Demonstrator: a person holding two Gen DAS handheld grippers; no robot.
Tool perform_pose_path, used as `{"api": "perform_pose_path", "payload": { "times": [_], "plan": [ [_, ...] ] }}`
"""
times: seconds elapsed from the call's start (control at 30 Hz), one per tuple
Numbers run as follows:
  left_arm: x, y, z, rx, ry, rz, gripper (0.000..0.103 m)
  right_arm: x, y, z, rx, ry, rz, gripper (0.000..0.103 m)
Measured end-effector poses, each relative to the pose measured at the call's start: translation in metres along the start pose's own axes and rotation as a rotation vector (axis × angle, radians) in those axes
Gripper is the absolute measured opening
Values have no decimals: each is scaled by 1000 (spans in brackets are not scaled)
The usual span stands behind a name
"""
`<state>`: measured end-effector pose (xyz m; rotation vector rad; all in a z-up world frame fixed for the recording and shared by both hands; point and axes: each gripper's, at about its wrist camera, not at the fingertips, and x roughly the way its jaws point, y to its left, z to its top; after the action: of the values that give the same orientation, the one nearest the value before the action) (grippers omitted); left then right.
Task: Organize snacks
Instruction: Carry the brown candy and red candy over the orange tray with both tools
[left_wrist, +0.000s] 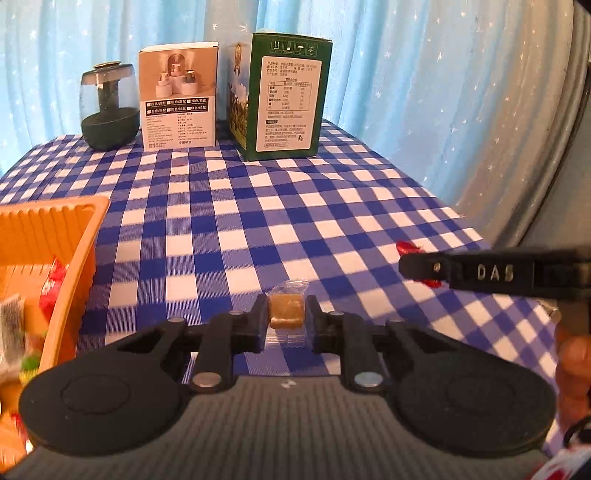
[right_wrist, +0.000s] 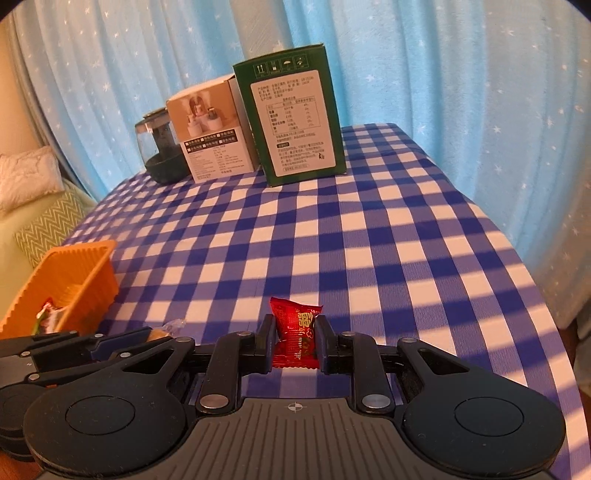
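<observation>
Both grippers are gripping snacks above the checked counter, the left gripper clamping a clear-wrapped brown candy, the right gripper clamping a red candy packet, and each should be carrying steadily over the orange basket before letting go.

Warm, low light lies in slanted bands with shadow stripes across the checkered tablecloth, the fisheye bends the curtain at the edges, and the orange basket at lower left is blurred.
</observation>
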<state>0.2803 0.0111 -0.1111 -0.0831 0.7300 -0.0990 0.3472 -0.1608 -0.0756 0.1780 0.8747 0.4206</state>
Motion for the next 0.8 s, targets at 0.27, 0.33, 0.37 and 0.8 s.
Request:
{"api": "perform_pose_path", "payload": {
  "times": [0.27, 0.33, 0.37, 0.8],
  "plan": [
    [-49, -11, -22, -7, 25, -24, 18, -39, 23, -45, 0, 29, -14, 23],
    [-61, -15, -27, 2, 24, -23, 18, -49, 28, -55, 7, 29, -22, 23],
    [-68, -17, -29, 7, 22, -21, 18, -55, 30, -59, 19, 28, -25, 23],
    [-145, -12, -46, -23, -20, 6, 18, -121, 64, -88, 36, 4, -25, 23]
  ]
}}
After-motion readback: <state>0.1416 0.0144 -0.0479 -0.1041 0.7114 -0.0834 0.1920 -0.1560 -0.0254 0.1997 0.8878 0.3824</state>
